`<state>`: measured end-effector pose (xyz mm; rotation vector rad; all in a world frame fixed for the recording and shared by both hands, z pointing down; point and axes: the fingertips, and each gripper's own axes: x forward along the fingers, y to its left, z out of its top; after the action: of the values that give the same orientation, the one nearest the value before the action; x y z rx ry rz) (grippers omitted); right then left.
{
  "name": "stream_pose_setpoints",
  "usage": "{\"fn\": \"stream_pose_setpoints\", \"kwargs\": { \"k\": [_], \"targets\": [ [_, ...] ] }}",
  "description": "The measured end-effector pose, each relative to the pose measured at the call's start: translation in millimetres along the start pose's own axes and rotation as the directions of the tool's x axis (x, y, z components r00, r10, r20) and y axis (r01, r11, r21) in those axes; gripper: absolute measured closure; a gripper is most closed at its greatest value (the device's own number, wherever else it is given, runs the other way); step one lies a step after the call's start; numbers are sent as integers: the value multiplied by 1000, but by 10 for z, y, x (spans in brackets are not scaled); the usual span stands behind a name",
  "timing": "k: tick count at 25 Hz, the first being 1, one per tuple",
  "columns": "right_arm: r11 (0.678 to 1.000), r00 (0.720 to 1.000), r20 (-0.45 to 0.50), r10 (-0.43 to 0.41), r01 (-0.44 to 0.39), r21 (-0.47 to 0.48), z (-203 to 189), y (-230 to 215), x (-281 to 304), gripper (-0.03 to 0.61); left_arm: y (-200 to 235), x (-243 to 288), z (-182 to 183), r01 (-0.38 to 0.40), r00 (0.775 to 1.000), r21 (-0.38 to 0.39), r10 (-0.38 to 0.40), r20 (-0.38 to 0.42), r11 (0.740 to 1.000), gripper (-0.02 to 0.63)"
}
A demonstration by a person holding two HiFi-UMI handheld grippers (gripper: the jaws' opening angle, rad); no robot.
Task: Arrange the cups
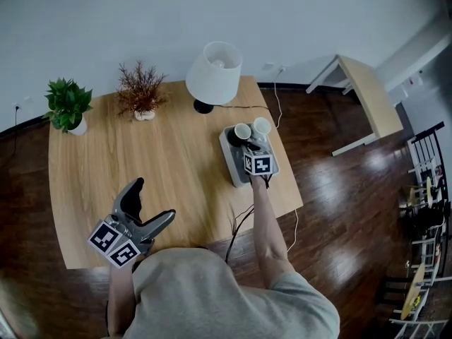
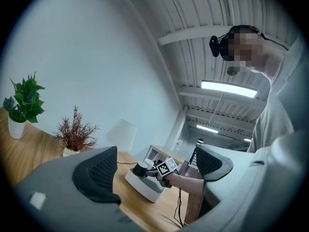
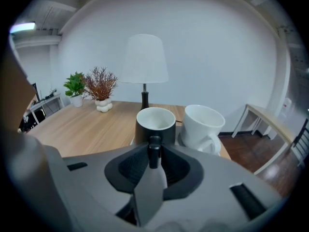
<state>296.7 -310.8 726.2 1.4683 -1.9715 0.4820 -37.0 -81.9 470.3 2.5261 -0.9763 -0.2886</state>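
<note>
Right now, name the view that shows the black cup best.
Right gripper view: the black cup sits close and centred, rim and handle clear. The head view shows it small, from above; the left gripper view, tiny and distant.

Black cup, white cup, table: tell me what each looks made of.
The black cup: likely glazed ceramic; dark outside, glossy white inside. The white cup: likely glazed ceramic too; smooth, thick rim. The table: wood or wood-look laminate; pale grain lines, matte.
</note>
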Motion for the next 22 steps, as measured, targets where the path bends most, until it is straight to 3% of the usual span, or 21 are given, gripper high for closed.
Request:
{"fn": "stream_pose_setpoints", "kwargs": {
  "k": [3,6,8,10,13,16,19,22],
  "targets": [
    [999,999,0,-32,32,-9,-29,-15,-112,480,-47,67,1,21,1000,4,-21,-3,1000,115],
    [998,999,29,-35,33,50,-125,-25,-381,482,-94,143,44,45,999,10,-45,3,999,115],
    [996,993,121,6,-17,91,-39,109,-694,483,-124,189,103,61,998,14,-61,10,998,115],
    [991,958,279,72,-101,91,232,344,-1132,487,-172,241,177,84,996,20,-85,19,996,117],
    [988,831,540,133,-157,-2,817,651,-1989,526,-304,345,328,123,991,41,-125,45,992,118],
    [996,685,723,89,-61,-65,1314,725,-2829,526,-516,452,572,169,980,76,-176,94,983,121],
    [996,560,824,84,-26,-84,1641,793,-3446,526,-733,541,837,215,960,112,-231,156,970,123],
    [992,474,874,102,21,-127,1824,969,-3831,526,-846,605,1010,239,944,131,-262,199,962,123]
  ]
}}
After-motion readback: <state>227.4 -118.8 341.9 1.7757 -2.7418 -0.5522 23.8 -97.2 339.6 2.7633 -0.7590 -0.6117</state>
